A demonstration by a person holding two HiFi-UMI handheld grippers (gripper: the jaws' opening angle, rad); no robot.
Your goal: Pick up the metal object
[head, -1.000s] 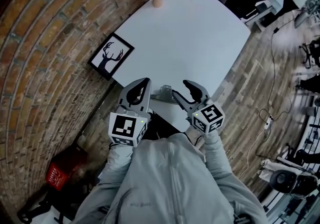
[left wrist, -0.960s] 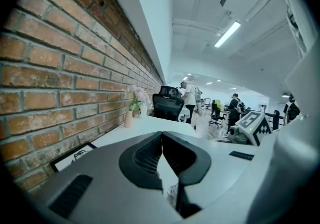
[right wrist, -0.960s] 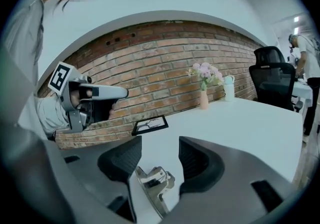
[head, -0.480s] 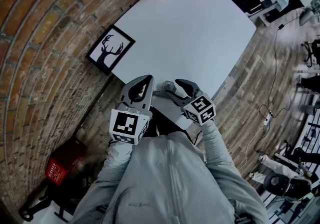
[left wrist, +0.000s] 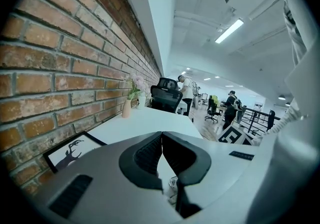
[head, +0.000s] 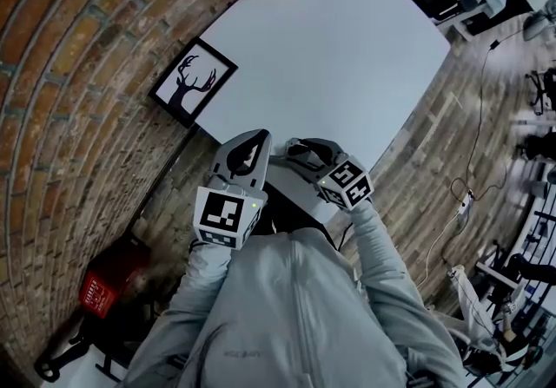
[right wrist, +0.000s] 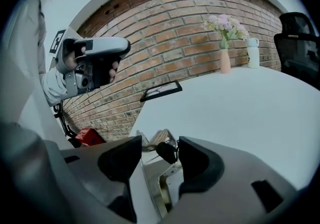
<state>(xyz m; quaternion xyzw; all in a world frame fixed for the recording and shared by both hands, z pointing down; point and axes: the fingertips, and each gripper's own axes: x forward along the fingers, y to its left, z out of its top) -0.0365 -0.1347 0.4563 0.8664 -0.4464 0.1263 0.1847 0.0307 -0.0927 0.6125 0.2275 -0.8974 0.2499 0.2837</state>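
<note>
Left tongs [left wrist: 161,138]: tips pressed together with nothing between them, held over the table's near corner, centre of the head view [head: 252,145].
Right tongs [right wrist: 160,144]: wide, one jaw on either side of the metal object and not clamped on it.
Metal object [right wrist: 159,137]: on the table's near corner, lower centre of the right gripper view. Its black knob sat just beside the right-hand jaw.
Table [head: 339,56]: white, upper middle of the head view.
Deer picture [head: 191,87]: at the table's left edge, against the brick wall [head: 78,56].
Vase of flowers [right wrist: 225,60]: far end of the table, a white mug [right wrist: 253,51] just beside it.
Red box [head: 102,282]: on the floor, lower left.
</note>
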